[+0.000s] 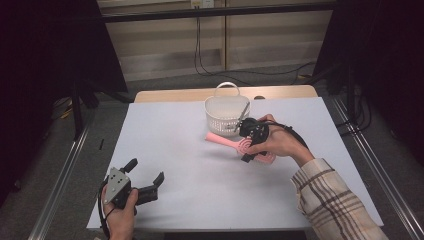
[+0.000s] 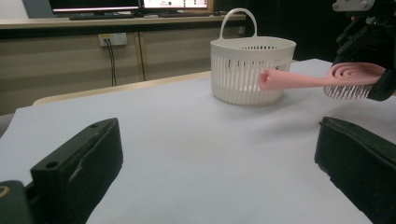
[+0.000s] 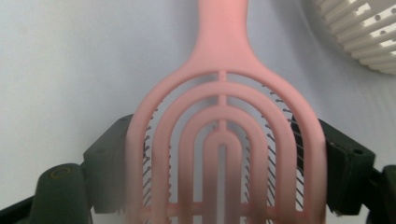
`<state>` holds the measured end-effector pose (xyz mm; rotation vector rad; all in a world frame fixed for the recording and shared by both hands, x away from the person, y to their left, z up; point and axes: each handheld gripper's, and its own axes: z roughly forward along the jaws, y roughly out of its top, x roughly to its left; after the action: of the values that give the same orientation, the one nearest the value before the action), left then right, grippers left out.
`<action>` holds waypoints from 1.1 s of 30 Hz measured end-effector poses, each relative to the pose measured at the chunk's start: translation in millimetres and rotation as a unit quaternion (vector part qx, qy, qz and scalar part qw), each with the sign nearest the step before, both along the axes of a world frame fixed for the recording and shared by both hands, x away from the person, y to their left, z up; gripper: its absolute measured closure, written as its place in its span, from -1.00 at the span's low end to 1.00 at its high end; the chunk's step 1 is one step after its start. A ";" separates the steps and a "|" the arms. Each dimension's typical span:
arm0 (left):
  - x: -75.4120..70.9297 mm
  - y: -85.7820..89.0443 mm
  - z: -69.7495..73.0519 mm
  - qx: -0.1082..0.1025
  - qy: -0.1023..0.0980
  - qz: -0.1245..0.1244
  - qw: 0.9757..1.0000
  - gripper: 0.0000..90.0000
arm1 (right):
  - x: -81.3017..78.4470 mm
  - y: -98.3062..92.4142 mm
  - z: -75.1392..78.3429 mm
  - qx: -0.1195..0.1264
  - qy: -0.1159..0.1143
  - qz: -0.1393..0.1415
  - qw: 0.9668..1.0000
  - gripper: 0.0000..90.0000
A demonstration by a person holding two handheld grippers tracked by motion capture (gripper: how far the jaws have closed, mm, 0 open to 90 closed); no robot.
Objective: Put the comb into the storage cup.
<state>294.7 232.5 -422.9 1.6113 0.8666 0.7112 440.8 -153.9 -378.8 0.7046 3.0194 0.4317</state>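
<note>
The right tongs [image 1: 248, 144] clamp the head of a pink vented hairbrush [image 1: 239, 144], lifted clear of the white tabletop [image 1: 170, 145] just in front of the white basket [image 1: 226, 114] near the far edge. Light, stiff plastic, it looks best gripped across the head's rims, bristles down. The left tongs [image 1: 148, 180] rest open and empty near the front left corner.
</note>
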 end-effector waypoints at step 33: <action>8.4 -3.2 -3.5 0.009 0.036 -0.008 0.999 -0.95 | -29.4 -32.6 38.8 0.027 -0.026 0.001 0.999 -0.56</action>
<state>303.1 229.3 -426.4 1.6658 0.9006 0.6548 411.4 -186.4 -340.0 0.6834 2.9710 0.5252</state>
